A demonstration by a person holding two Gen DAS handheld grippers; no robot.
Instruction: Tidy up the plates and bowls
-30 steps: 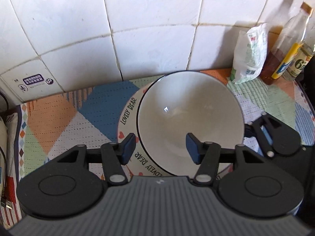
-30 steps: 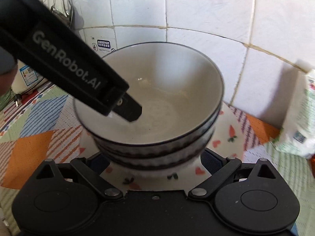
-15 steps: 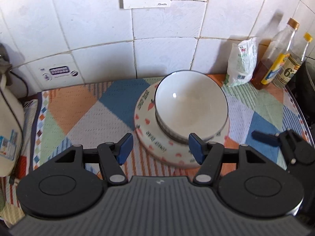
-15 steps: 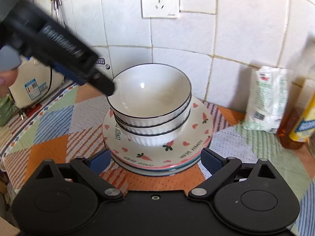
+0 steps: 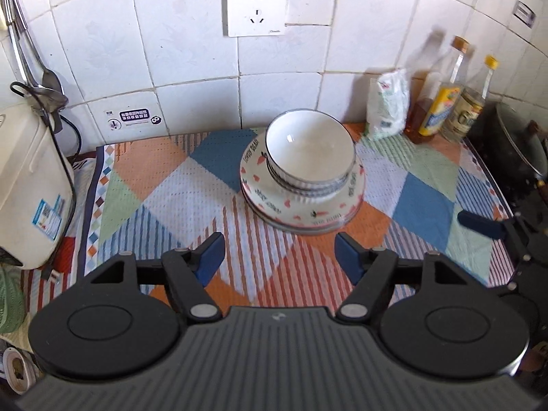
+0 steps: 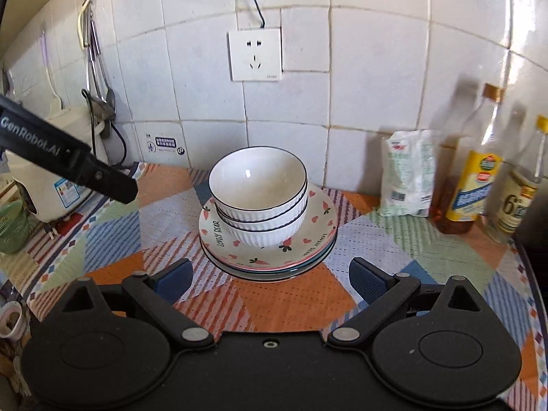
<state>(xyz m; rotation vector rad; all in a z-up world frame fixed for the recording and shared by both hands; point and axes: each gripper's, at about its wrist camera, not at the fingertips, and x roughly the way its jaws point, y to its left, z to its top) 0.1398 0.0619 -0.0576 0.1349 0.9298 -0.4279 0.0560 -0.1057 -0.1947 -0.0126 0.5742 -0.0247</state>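
While both grippers hang above the near part of the bench [image 6: 291, 301], neither touches anything: left gripper [image 5: 279, 257] has its jaws wide apart and empty, aimed down at the striped cloth [image 5: 178, 191] short of the stack; right gripper [image 6: 270, 279] likewise wide open, empty, its pads just short of the plates' near rim. Left gripper's body also shows as a black bar at the left edge of the right view, above the cloth and well apart from the bowls. Bowls [image 6: 258, 188], white with dark rims, sit nested on stacked plates [image 6: 318, 226]; top plate has hearts and carrots, and a pink and a teal rim show under it. Stack sits mid-cloth, near the tiled wall [image 5: 191, 41], below the socket [image 6: 255, 53]. Open cloth left of the stack and in front of it. Right of the stack: a bag [image 6: 407, 171] against the wall, then two bottles [image 6: 476, 178] close together, and a dark pot [image 5: 513, 150] at the far right edge. Left edge: a white cooker [image 5: 30, 185] with a cord, utensils hanging above it, and a green basket [image 6: 12, 226] at the bench's edge.
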